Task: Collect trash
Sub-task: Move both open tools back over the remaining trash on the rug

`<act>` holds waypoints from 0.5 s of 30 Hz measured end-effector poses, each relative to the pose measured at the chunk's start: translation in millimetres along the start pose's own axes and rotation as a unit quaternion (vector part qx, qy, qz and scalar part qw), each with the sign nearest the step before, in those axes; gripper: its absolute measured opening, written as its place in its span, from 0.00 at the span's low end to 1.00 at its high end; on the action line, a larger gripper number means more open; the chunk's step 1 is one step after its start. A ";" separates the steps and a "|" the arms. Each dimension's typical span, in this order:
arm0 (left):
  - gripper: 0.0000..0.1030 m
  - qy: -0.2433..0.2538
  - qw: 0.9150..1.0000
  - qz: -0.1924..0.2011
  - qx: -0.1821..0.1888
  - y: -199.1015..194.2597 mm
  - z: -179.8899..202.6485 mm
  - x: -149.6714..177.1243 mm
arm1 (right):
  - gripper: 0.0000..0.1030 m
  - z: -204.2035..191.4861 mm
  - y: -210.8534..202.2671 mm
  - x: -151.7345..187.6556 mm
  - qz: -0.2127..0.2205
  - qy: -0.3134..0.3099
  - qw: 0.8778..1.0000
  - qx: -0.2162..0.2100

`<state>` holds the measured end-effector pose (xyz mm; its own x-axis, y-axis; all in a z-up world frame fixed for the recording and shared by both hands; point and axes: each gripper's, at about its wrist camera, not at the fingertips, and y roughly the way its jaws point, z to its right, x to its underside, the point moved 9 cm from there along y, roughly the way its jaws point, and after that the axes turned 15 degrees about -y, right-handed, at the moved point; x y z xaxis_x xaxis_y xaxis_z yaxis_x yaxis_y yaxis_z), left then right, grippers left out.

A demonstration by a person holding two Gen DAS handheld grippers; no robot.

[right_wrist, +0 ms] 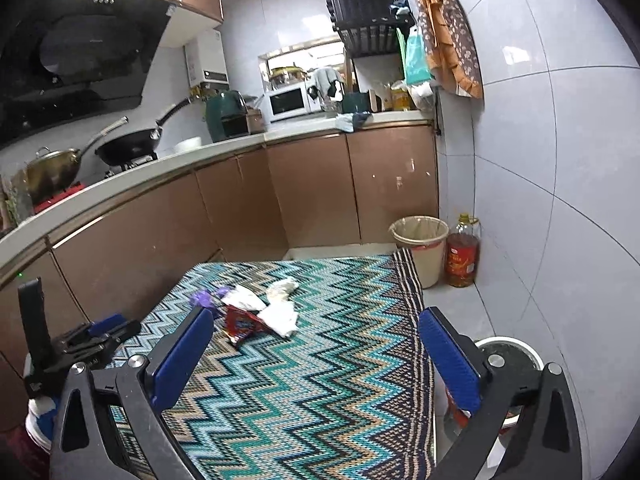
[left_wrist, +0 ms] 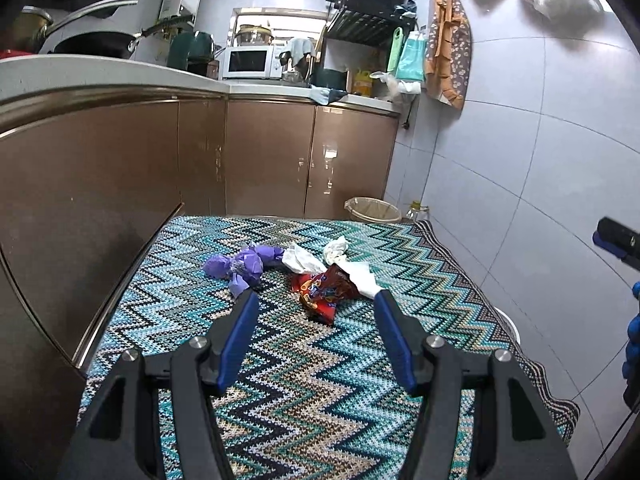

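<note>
Zigzag-knit cloth (left_wrist: 304, 392) bears crumpled glossy red wrapper (left_wrist: 325, 291).

the left gripper (left_wrist: 315, 298), black arms with blue ribbed pads, points forward and somewhat downward, its jaws partly apart with nothing pressed between the fingertips. the right gripper (right_wrist: 316, 314), same build, has its jaws spread wide and empty between the fingers.

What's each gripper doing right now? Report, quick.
Left gripper: open, holding nothing, above the cloth short of the trash.
Right gripper: wide open, holding nothing.
</note>
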<state>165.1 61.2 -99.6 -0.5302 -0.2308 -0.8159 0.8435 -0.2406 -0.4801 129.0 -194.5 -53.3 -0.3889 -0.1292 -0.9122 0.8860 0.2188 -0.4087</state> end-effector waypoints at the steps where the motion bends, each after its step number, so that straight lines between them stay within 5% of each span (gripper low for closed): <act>1: 0.56 0.003 1.000 0.000 0.000 -2.4 1.1 0.9 | 1.00 -1.6 -2.5 -1.8 0.003 -0.001 1.000 -0.001; 15: 0.65 0.020 0.999 0.035 0.001 -40.0 4.7 -2.6 | 1.00 -26.7 -27.4 -18.2 0.036 -0.028 0.999 -0.001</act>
<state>132.4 67.0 -76.8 -0.4668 -0.2099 -0.8591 0.8780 -0.2263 -0.4217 105.0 -172.4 -26.3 -0.3100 -0.1662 -0.9361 0.9107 0.2307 -0.3426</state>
